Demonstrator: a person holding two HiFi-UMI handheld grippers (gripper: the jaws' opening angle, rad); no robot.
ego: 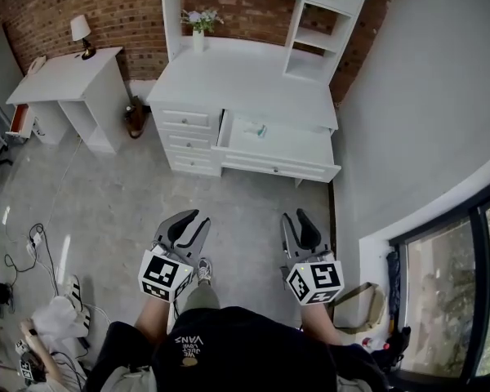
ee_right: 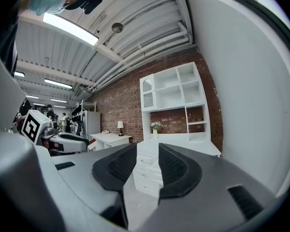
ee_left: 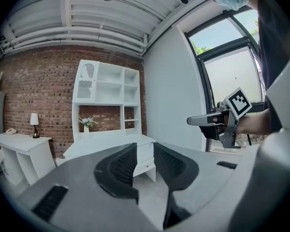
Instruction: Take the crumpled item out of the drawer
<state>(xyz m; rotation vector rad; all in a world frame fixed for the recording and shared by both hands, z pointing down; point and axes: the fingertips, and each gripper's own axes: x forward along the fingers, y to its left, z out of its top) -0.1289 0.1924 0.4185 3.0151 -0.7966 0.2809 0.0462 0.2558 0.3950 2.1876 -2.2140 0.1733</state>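
Note:
The white desk (ego: 229,76) stands across the room, its top middle drawer (ego: 278,147) pulled open. A small pale crumpled item (ego: 257,131) lies inside the drawer near its back. My left gripper (ego: 193,223) and right gripper (ego: 297,223) are held low over the floor, well short of the desk. Both are open with nothing between their fingers. The left gripper view shows my left gripper (ee_left: 145,154) pointing at the desk (ee_left: 111,146), with the right gripper (ee_left: 217,122) beside it. In the right gripper view, my right gripper (ee_right: 147,154) frames the desk's drawers (ee_right: 146,170).
A hutch with shelves (ego: 310,23) and a vase of flowers (ego: 198,24) sit on the desk. A small white side table (ego: 65,76) with a lamp (ego: 82,35) stands at the left. Cables and shoes (ego: 53,288) lie on the floor. A wall and window (ego: 441,284) are at the right.

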